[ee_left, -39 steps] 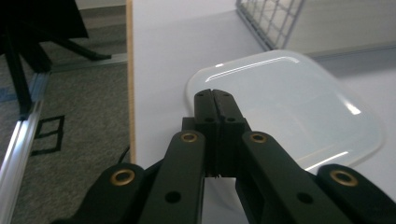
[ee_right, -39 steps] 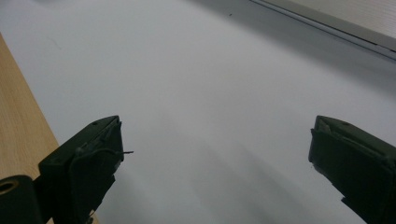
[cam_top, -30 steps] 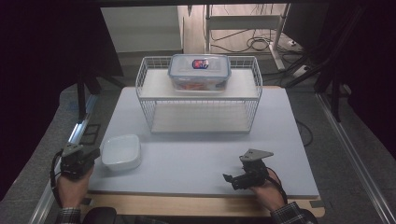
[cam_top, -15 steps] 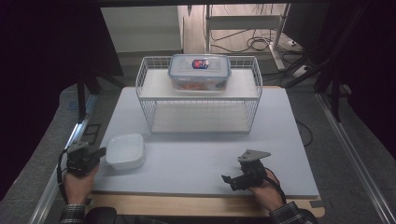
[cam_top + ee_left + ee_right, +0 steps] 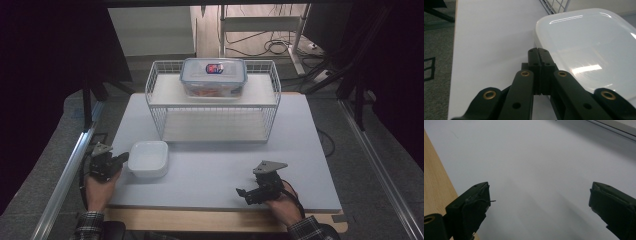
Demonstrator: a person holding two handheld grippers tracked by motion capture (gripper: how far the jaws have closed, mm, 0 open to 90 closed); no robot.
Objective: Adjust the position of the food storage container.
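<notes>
Desk (image 5: 210, 175): pale grey board on wood top, wood strip bare along near edge. Largest item on it is the wire rack (image 5: 212, 102) at the far edge, centred, two shelves. On its top shelf sits a clear lidded box (image 5: 213, 76), latches down, contents reddish, not legible.

White dish (image 5: 148, 158): shallow, rounded corners, empty, near the desk's left edge, nearer the front corner than the rack. Well apart from the rack.

Left gripper (image 5: 120, 158): at the left edge, tips pointing at the dish's left wall, just beside it; contact not confirmed from the high view. In the left gripper view the jaws stand pressed together, nothing between, tips at the dish rim (image 5: 541, 32).

Right gripper (image 5: 242, 192): near the front edge, right of centre, low over bare board. Jaws wide apart, nothing between.

Risks, in my judgement:
- Closed jaws can't grasp; any advance pushes the dish instead, sliding it rightward.
- Glossy, light dish: a nudge at the rim may tip or spin it.
- Must open first; opening this close may knock the wall.
- Right gripper too far off to steady.
</notes>
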